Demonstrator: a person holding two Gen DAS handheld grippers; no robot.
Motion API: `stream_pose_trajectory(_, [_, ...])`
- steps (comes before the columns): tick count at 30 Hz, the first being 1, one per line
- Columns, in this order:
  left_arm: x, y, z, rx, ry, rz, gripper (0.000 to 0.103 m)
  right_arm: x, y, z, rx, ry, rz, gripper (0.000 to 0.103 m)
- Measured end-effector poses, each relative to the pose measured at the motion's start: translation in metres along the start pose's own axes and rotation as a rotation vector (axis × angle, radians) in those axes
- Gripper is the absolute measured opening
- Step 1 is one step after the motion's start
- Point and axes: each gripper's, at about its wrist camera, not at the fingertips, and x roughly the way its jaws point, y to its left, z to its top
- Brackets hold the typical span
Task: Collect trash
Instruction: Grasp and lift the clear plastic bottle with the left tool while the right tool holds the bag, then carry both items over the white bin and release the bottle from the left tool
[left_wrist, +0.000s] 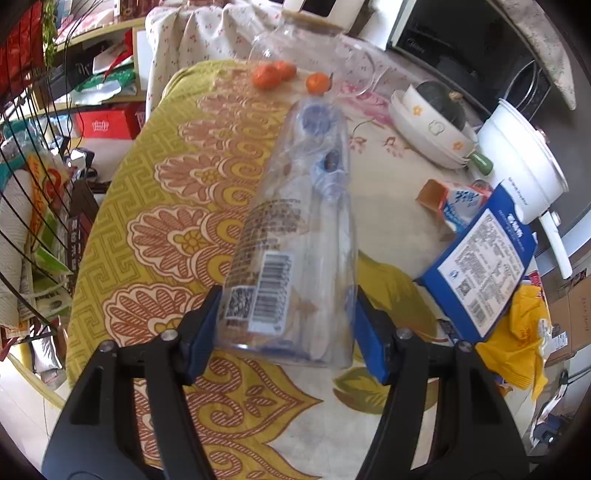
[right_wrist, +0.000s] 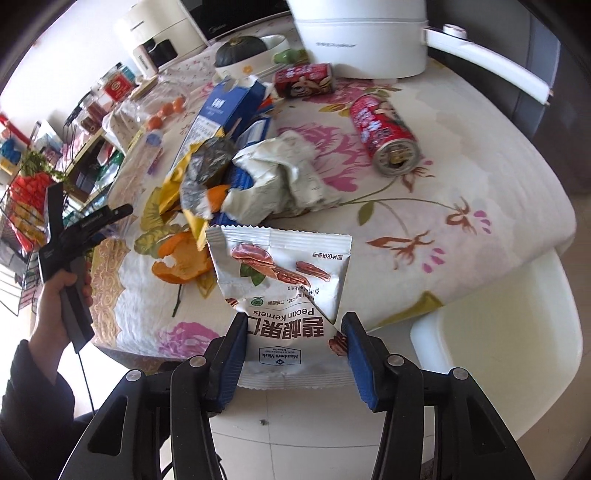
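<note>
My left gripper (left_wrist: 286, 325) is shut on the base of a clear empty plastic bottle (left_wrist: 299, 229), which points away over the table. My right gripper (right_wrist: 295, 347) is shut on a white pecan kernels bag (right_wrist: 284, 280), held at the table's near edge. Beyond the bag lie orange peel (right_wrist: 181, 258), a crumpled white wrapper (right_wrist: 280, 177), a yellow wrapper (right_wrist: 177, 184), a blue carton (right_wrist: 221, 114) and two red cans (right_wrist: 384, 129) (right_wrist: 304, 79). The blue carton (left_wrist: 480, 258) and yellow wrapper (left_wrist: 517, 332) also show right of the bottle in the left wrist view.
A white bin (right_wrist: 509, 354) stands below the table edge at the right. A white pot (left_wrist: 521, 155), stacked bowls (left_wrist: 432, 129), a glass jar (left_wrist: 306, 48) and three small oranges (left_wrist: 280, 75) sit on the table. A wire rack (left_wrist: 29, 184) stands at the left.
</note>
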Motion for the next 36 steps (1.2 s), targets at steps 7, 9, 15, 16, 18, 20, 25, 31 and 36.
stream_pose_trajectory(7, [-0.049, -0.006, 0.002, -0.014, -0.147, -0.046, 0.064, -0.025, -0.015, 0.001, 0.032, -0.067, -0.015, 0.052])
stream_pose_trajectory(9, [-0.067, -0.008, 0.003, -0.02, -0.194, -0.056, 0.063, -0.031, -0.017, 0.0, 0.04, -0.083, -0.02, 0.052])
stream_pose_trajectory(15, [-0.109, -0.018, -0.004, 0.021, -0.316, -0.058, 0.062, -0.046, -0.02, -0.006, 0.038, -0.119, -0.027, 0.052])
stream_pose_trajectory(16, [-0.114, -0.02, -0.005, 0.032, -0.329, -0.058, 0.062, -0.049, -0.02, -0.007, 0.034, -0.126, -0.029, 0.052])
stream_pose_trajectory(18, [-0.123, -0.023, -0.007, 0.056, -0.357, -0.058, 0.062, -0.055, -0.019, -0.01, 0.026, -0.143, -0.034, 0.052])
stream_pose_trajectory(20, [-0.132, -0.026, -0.009, 0.08, -0.382, -0.063, 0.062, -0.06, -0.02, -0.012, 0.022, -0.156, -0.039, 0.052])
stream_pose_trajectory(25, [-0.154, -0.039, -0.016, 0.13, -0.424, -0.105, 0.062, -0.075, -0.025, -0.019, 0.027, -0.189, -0.039, 0.052])
stream_pose_trajectory(31, [-0.178, -0.062, -0.026, 0.172, -0.434, -0.221, 0.062, -0.098, -0.043, -0.027, 0.063, -0.239, -0.037, 0.052])
stream_pose_trajectory(36, [-0.196, -0.092, -0.04, 0.237, -0.439, -0.339, 0.062, -0.116, -0.065, -0.035, 0.105, -0.27, -0.049, 0.052])
